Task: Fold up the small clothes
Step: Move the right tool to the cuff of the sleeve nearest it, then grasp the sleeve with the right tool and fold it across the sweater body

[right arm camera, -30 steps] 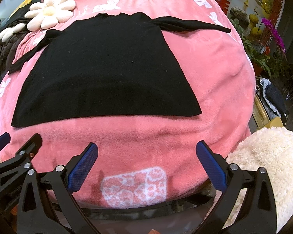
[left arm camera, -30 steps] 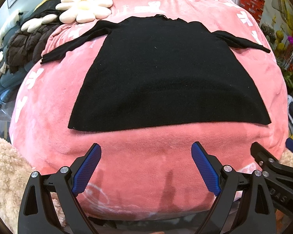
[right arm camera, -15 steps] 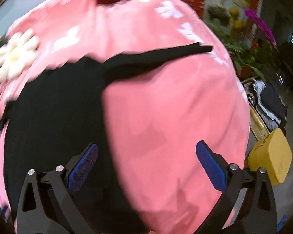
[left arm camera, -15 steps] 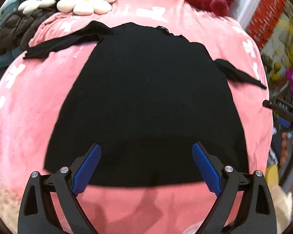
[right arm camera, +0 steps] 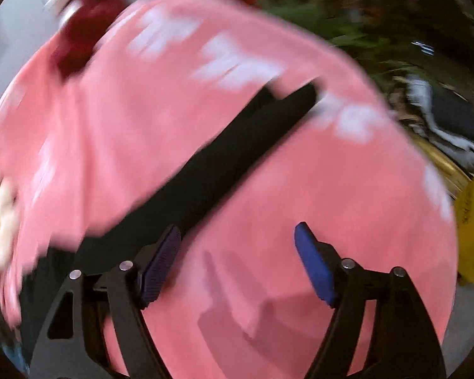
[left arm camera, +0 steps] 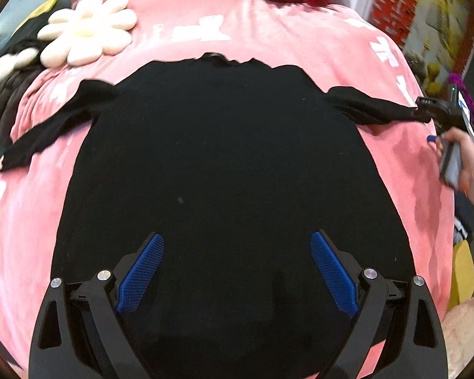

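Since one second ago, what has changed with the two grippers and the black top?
Both grippers left the near edge. The left gripper came forward over the black top, jaws open. The right gripper swung out to the top's right sleeve; its jaws have just been closing, with only pink blanket between them. Nothing is gripped. The top lies flat as before, sleeves spread.

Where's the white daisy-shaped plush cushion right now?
In the left wrist view the white daisy-shaped plush cushion lies upper left on the pink fleece blanket, beyond the black top's left sleeve.
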